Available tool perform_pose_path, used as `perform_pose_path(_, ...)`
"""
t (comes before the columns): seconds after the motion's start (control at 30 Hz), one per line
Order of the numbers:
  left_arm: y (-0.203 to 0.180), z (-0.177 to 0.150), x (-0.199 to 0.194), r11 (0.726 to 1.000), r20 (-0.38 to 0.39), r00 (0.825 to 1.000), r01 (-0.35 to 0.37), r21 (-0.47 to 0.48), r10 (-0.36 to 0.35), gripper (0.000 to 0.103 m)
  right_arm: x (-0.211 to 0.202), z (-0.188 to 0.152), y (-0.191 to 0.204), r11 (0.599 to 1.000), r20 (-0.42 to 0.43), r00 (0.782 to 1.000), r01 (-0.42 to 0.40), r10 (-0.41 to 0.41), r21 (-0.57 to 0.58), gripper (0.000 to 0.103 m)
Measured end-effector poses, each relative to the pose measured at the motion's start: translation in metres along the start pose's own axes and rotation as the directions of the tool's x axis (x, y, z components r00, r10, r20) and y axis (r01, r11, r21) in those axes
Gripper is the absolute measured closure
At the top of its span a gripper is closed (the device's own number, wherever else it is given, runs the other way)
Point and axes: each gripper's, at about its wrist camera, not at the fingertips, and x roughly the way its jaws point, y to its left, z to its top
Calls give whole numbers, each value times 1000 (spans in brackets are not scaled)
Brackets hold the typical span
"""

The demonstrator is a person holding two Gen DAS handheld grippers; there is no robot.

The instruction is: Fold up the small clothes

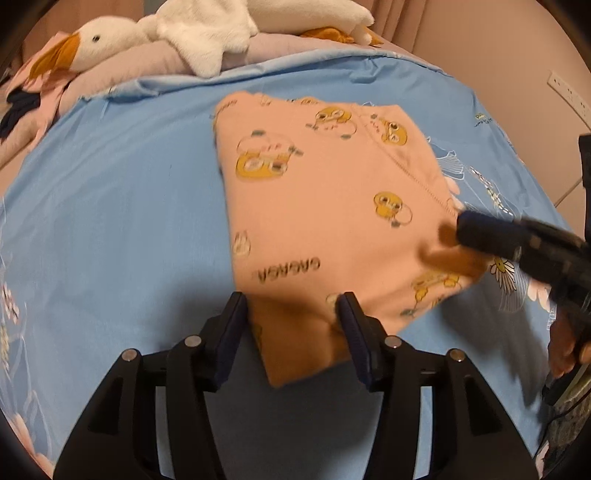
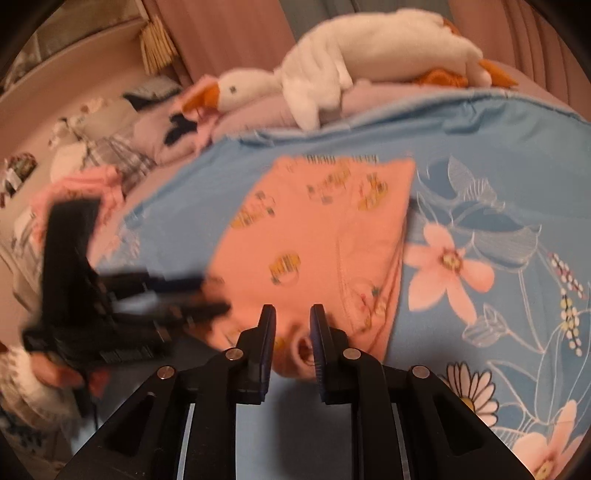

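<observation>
A pink garment (image 1: 325, 206) printed with yellow cartoon figures lies folded into a rough rectangle on the blue flowered bedsheet (image 1: 129, 203). My left gripper (image 1: 291, 314) is over its near corner. The jaws stand wide, with the cloth between them and not pinched. My right gripper (image 1: 460, 230) comes in from the right onto the garment's right edge. In the right wrist view its narrow jaws (image 2: 293, 321) hold a bunched bit of the pink garment (image 2: 314, 236). In that same view the left gripper (image 2: 207, 295) is a dark blur at the cloth's left edge.
A white plush goose (image 1: 199, 33) lies on a pink quilt at the far edge of the bed. More clothes (image 2: 92, 155) are piled at the far left. A hand (image 1: 565, 350) holds the right gripper's handle. A wall socket (image 1: 567, 92) is at the right.
</observation>
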Motion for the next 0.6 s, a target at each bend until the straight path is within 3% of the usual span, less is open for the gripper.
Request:
perform_pose_path(0.13,0,-2,-2,999,1,1000,9,-31,-9,51,18,8,1,999,-27,999,33,-33,12,84)
perform_pose_path(0.23,-3,-4,-3,999,-2,1000,10,-35,-10,51,40,-1,-2,996,-118,989,87,-86,6,84)
perform_pose_path(0.5,0,-14,-12,997,-22,999,48,-67,-49,47,27,-13,-2,995,-146,986,84,-76,52,84)
perform_pose_path(0.57,4,-17,-17,991,-23,996,87,-99,-89,40,20,-11,-2,996,-139,989,66,-56,67,76)
perform_pose_path(0.6,8,-18,-20,987,-19,993,109,-122,-112,35,15,-10,-1,996,-132,991,45,-34,82,65)
